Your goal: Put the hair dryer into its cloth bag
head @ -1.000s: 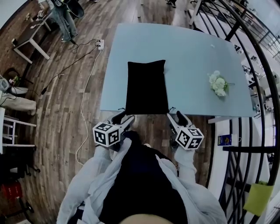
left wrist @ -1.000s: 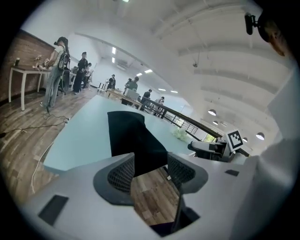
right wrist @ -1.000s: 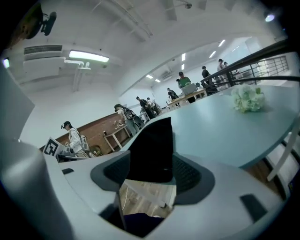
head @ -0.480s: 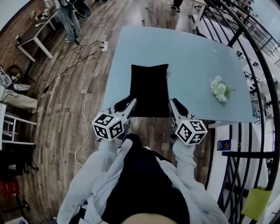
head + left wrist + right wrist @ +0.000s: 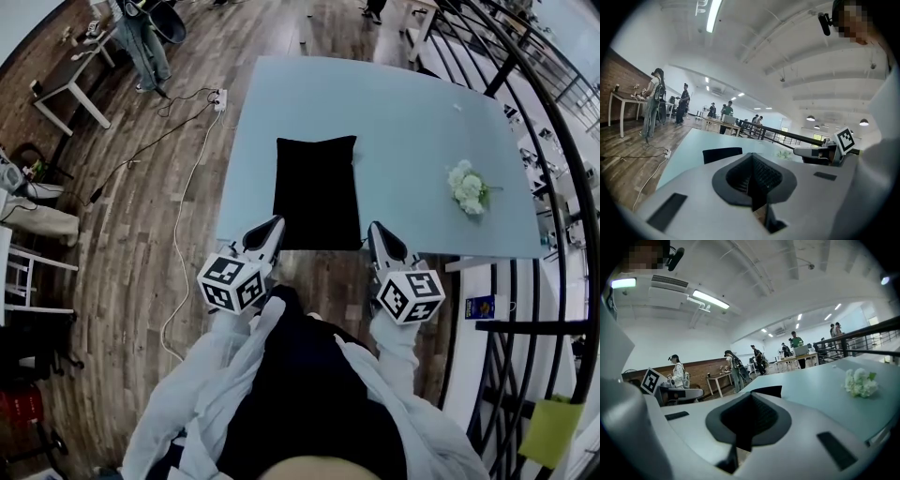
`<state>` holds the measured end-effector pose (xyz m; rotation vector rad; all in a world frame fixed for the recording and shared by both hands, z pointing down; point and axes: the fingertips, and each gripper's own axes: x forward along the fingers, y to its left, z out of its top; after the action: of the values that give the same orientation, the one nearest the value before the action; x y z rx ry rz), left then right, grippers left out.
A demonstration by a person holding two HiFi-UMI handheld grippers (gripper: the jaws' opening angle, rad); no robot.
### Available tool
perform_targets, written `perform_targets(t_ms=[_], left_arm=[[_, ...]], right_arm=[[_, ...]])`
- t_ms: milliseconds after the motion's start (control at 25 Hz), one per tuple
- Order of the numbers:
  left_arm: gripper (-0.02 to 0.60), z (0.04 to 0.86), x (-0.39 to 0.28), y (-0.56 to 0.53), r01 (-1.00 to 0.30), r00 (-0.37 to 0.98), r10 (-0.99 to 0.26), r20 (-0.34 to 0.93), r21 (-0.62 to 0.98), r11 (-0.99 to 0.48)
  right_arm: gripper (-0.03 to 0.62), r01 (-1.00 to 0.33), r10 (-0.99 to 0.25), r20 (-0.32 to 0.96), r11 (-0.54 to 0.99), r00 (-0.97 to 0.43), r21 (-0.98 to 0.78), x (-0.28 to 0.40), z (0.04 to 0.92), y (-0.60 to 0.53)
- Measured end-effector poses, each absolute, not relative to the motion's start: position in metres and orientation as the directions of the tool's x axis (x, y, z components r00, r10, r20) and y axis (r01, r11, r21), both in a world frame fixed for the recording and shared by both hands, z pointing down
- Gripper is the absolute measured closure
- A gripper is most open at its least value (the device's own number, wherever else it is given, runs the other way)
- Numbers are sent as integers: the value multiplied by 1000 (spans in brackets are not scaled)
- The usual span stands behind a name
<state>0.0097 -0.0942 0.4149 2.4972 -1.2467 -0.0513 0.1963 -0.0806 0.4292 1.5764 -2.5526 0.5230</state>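
Observation:
A black cloth bag [image 5: 316, 192] lies flat on the light blue table [image 5: 412, 122], its near end at the front edge; it also shows in the left gripper view [image 5: 722, 154] and the right gripper view [image 5: 769, 391]. No hair dryer is visible. My left gripper [image 5: 273, 226] hovers at the bag's near left corner and my right gripper [image 5: 376, 231] at its near right corner. Both sets of jaws have just been closing and now stand shut with nothing between them [image 5: 751, 157] [image 5: 751, 397].
A bunch of white flowers [image 5: 468, 186] lies on the table's right side. A black railing [image 5: 553, 141] runs along the right. A power strip [image 5: 217, 96] with white cable lies on the wooden floor at left. Several people stand at far tables [image 5: 654, 101].
Both grippers rose from below the table's front edge to the level of the bag's near corners, and their jaws went from wide open to shut, gripping nothing.

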Motion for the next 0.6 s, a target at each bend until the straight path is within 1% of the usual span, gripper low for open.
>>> perform_targets(t_ms=[280, 600], left_arm=[[566, 418, 17, -90, -775, 613, -780, 124, 284, -564], [566, 422, 20, -90, -774, 622, -770, 144, 262, -576]], right_arm=[[586, -891, -850, 271, 413, -451, -189, 197, 432, -72], [586, -894, -850, 283, 400, -444, -202, 197, 437, -71]])
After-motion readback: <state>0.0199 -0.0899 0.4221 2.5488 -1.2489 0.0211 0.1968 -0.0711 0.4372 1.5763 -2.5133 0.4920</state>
